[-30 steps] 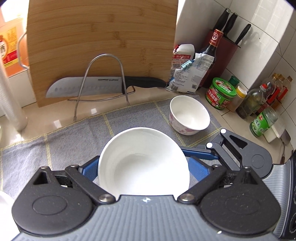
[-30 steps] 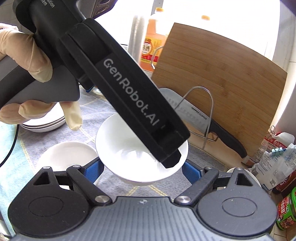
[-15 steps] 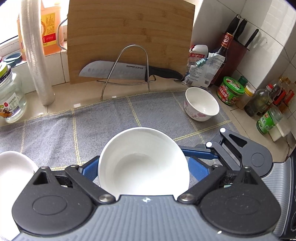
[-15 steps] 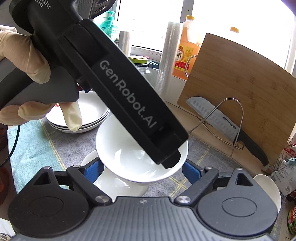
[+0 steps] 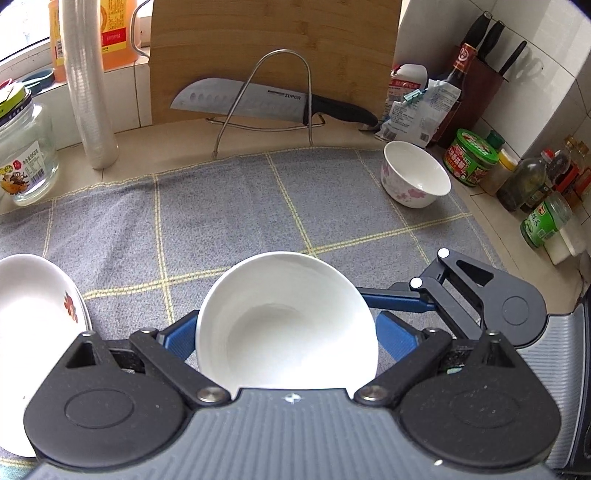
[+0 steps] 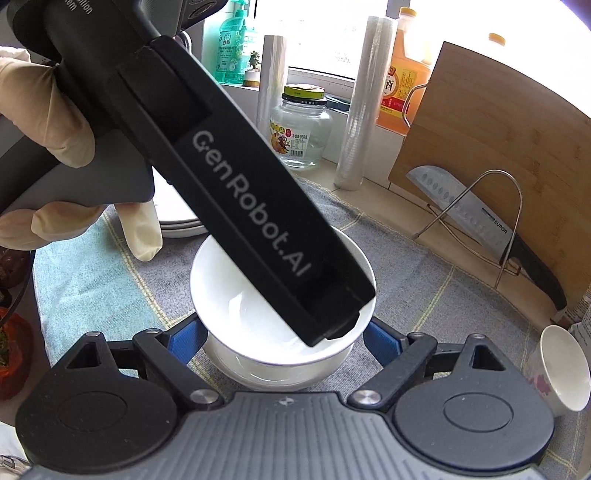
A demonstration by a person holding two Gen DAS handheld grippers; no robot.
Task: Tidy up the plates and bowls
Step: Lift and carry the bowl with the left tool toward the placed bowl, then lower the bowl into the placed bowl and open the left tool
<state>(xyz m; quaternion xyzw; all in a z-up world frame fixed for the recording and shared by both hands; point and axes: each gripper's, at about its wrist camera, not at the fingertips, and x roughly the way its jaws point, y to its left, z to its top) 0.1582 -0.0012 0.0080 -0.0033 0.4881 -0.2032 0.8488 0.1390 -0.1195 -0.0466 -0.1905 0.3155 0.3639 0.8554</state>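
While both grippers, left gripper (image 5: 286, 334) and right gripper (image 6: 284, 338), clamp the white bowl (image 5: 286, 321), it hangs over the second bowl (image 6: 280, 373) mid-cloth (image 5: 258, 206); lower it level, centred, then release together.

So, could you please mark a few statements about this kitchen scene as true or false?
1. The knife rests on a wire rack in front of the board. True.
2. The floral bowl lies upside down. False: it stands open side up.
3. The white bowl sits between the left gripper's pads. True.
4. The jar has no lid. False: a lid is on it.
5. The cloth is red. False: it is grey with yellow lines.
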